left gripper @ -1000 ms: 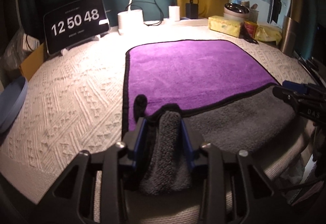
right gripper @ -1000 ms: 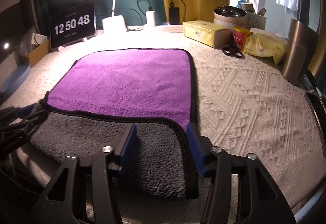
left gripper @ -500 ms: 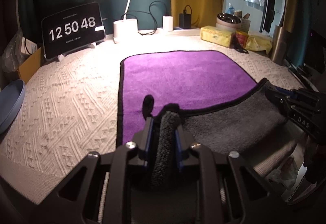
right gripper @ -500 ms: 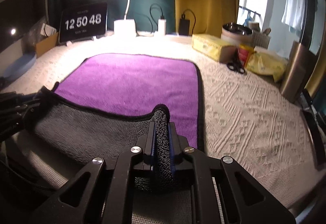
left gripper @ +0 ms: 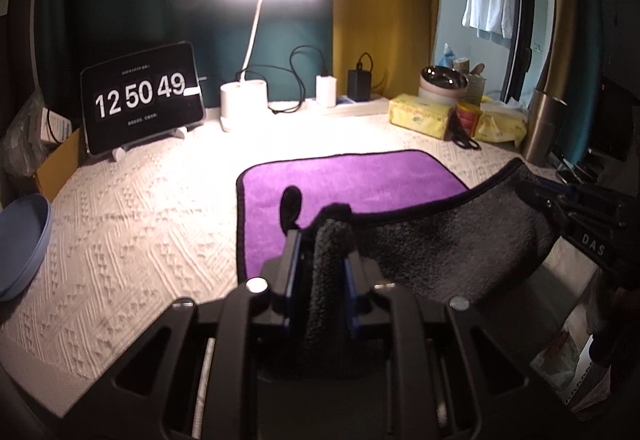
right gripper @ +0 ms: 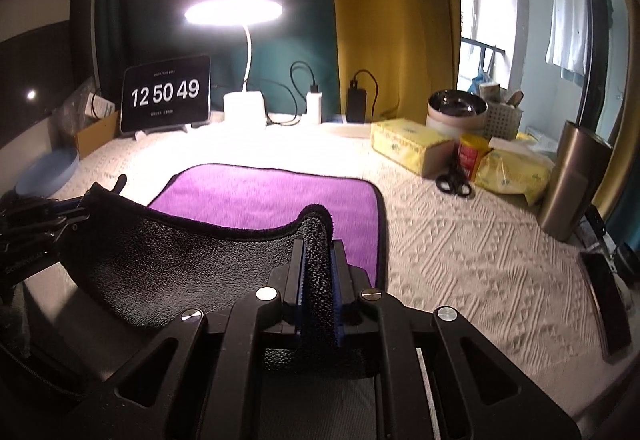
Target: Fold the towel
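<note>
The towel [left gripper: 352,180] is purple on top and grey underneath, with a black hem. Its far half lies flat on the white knitted tablecloth [left gripper: 140,224]. My left gripper [left gripper: 320,260] is shut on the towel's near left corner. My right gripper [right gripper: 318,260] is shut on the near right corner of the towel [right gripper: 264,196]. Both corners are lifted off the table, and the near edge hangs between them with the grey side [left gripper: 452,240] facing me. The right gripper also shows in the left wrist view [left gripper: 576,216], and the left gripper in the right wrist view [right gripper: 40,216].
At the back stand a tablet clock [left gripper: 140,100], a lit desk lamp [left gripper: 244,100], chargers, a yellow tissue box [right gripper: 408,148], scissors [right gripper: 452,180], a steel bowl [right gripper: 456,108] and a metal tumbler [right gripper: 568,184]. A blue plate [left gripper: 20,240] lies at the left edge.
Both grippers closed on the towel's near corners and raised them. The near edge has lifted off the table and moved toward the far edge.
</note>
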The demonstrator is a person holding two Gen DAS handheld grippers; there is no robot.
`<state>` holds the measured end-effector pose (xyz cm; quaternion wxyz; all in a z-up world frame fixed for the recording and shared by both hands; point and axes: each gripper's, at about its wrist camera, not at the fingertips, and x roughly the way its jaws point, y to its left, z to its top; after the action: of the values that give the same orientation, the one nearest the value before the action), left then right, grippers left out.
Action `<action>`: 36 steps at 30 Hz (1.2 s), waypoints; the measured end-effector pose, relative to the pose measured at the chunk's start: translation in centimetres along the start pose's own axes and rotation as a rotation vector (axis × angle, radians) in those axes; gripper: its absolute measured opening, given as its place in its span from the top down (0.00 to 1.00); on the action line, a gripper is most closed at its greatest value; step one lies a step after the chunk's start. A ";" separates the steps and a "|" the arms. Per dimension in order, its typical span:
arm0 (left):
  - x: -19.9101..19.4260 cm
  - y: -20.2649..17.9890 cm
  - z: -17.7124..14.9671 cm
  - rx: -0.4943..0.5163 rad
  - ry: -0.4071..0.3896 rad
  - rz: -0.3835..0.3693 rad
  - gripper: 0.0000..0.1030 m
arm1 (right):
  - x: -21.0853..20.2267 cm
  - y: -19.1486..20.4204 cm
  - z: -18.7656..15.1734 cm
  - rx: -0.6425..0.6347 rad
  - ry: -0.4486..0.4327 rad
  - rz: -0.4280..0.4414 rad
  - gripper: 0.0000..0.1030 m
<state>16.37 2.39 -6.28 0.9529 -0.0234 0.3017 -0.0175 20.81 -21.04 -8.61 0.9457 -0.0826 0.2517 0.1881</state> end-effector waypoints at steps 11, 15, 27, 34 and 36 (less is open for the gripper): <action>2.3 1.3 3.3 -0.014 -0.043 0.000 0.81 | 2.4 -0.9 2.8 -0.007 -0.038 -0.002 0.88; 3.3 1.7 4.3 -0.016 -0.053 0.000 0.81 | 3.5 -1.2 3.7 -0.007 -0.045 -0.002 0.88; 8.0 2.9 7.2 -0.011 -0.055 -0.011 0.81 | 8.4 -2.4 6.0 0.008 -0.051 0.004 0.88; 11.3 3.9 8.4 -0.022 -0.034 -0.009 0.81 | 11.0 -2.9 6.9 0.013 -0.034 0.000 0.88; 12.2 4.1 8.5 -0.024 -0.025 -0.009 0.81 | 11.8 -3.1 7.0 0.014 -0.025 -0.003 0.88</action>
<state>31.31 6.23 -6.52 0.9562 -0.0365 0.2900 -0.0180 34.65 -18.39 -8.39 0.9497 -0.0737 0.2411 0.1859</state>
